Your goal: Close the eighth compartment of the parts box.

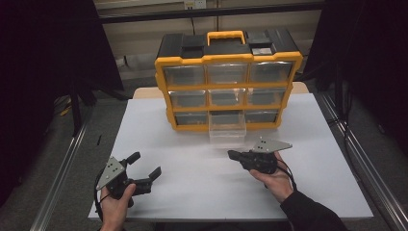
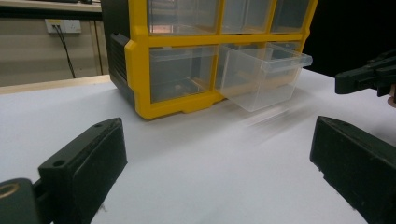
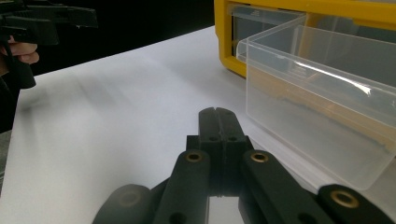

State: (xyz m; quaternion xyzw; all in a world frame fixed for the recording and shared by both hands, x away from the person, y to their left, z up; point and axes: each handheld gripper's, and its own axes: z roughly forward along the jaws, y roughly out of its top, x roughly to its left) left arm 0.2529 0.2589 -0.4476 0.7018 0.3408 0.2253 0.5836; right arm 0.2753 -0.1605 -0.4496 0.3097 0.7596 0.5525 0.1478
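Observation:
A yellow and black organizer (image 1: 226, 57) with several clear drawers stands at the back of the white table (image 1: 192, 187). Its bottom middle drawer (image 1: 227, 130) is pulled out and looks empty. My left gripper (image 1: 145, 164) rests near the front left of the table, jaws wide apart and nothing between them. In the left gripper view, this gripper (image 2: 217, 128) faces the organizer (image 2: 137, 70) and the pulled-out drawer (image 2: 261, 77). My right gripper (image 1: 232, 154) sits just in front of the drawer, shut and empty. In the right gripper view its closed tips (image 3: 218, 114) lie left of the drawer (image 3: 317, 102).
Metal rails (image 1: 62, 168) run along both sides of the table, with dark curtains behind them. The organizer's orange handle (image 1: 226, 35) sits on top. The other gripper shows far off in each gripper view, at the right (image 2: 364, 77) and at the top left (image 3: 46, 21).

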